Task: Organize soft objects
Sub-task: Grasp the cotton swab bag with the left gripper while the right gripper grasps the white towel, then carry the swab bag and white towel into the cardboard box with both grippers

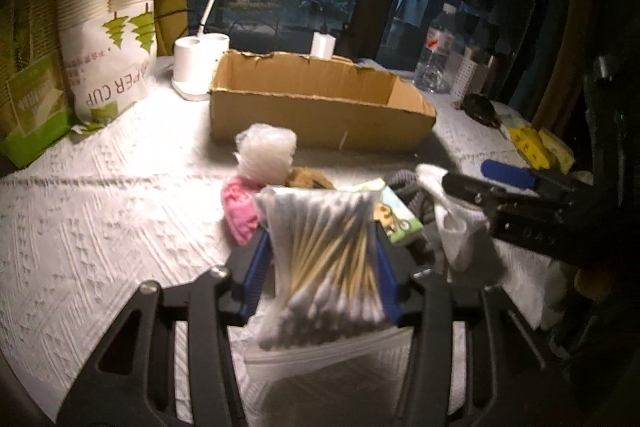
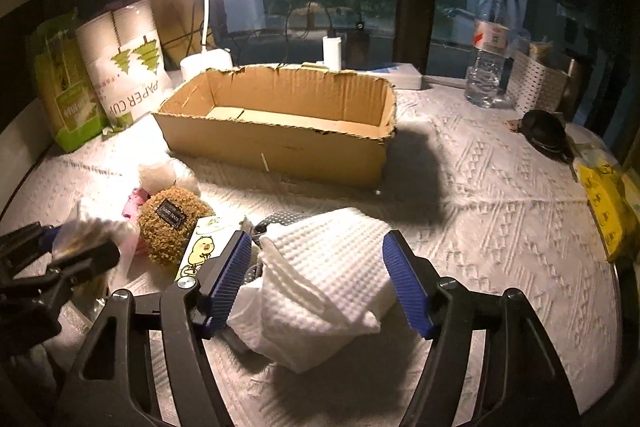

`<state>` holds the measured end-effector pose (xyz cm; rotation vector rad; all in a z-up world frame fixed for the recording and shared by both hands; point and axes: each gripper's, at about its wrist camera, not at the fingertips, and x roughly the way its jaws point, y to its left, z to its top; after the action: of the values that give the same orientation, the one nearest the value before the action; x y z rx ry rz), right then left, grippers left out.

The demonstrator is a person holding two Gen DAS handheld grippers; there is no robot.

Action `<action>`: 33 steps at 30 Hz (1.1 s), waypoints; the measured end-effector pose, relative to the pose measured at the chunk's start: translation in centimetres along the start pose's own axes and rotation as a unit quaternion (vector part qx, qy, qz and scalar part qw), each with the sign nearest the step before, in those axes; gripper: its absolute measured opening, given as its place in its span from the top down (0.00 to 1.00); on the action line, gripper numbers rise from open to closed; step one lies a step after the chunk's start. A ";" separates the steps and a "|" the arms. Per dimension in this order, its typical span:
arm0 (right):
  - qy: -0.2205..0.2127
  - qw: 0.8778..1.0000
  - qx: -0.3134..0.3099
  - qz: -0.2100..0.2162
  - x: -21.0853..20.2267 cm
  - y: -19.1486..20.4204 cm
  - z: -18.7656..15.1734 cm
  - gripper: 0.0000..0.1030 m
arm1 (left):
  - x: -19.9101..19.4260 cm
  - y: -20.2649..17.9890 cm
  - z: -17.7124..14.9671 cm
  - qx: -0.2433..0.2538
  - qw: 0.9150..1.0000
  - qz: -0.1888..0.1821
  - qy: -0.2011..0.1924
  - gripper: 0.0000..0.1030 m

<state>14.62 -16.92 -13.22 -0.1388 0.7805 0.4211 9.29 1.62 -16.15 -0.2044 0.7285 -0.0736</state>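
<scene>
Two sets of tongs work at once. The left tongs (image 1: 320,271) are clamped on a bag of cotton swabs (image 1: 324,259), held clear of the desk (image 1: 120,227) — likely bound for the empty cardboard box (image 2: 280,123) standing just behind the pile. The right tongs (image 2: 316,283) straddle a white waffle cloth (image 2: 332,275), jaws wide, only the left pad touching it — not yet gripping. A brown plush (image 2: 172,223), a pink item (image 1: 238,211) and a small carton (image 2: 202,251) lie bunched nearby, within easy reach.
</scene>
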 end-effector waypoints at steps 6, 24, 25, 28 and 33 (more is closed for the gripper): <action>0.017 1.000 -0.013 0.004 1.1 0.5 0.0 0.50 | 0.1 0.3 0.3 -0.004 1.000 -0.003 -0.005 0.53; -0.006 0.998 0.006 0.056 -1.1 -1.3 1.0 0.91 | -0.7 -1.7 2.0 0.017 0.999 -0.003 -0.027 0.53; -0.005 0.998 0.010 0.057 -1.0 -1.5 0.9 0.91 | -0.8 -1.9 2.0 0.018 0.999 -0.003 -0.027 0.53; 0.008 0.997 0.025 0.071 -0.2 -2.1 0.5 0.84 | -1.0 -2.3 2.2 0.022 0.999 -0.001 -0.029 0.53; 0.010 0.996 0.043 0.081 0.0 -3.2 -0.5 0.76 | -1.0 -2.8 2.4 0.030 0.999 0.005 -0.026 0.53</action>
<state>15.65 -19.91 -13.68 0.0014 0.8319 0.5396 10.16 -0.61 -13.22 -0.1453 0.6739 -0.0802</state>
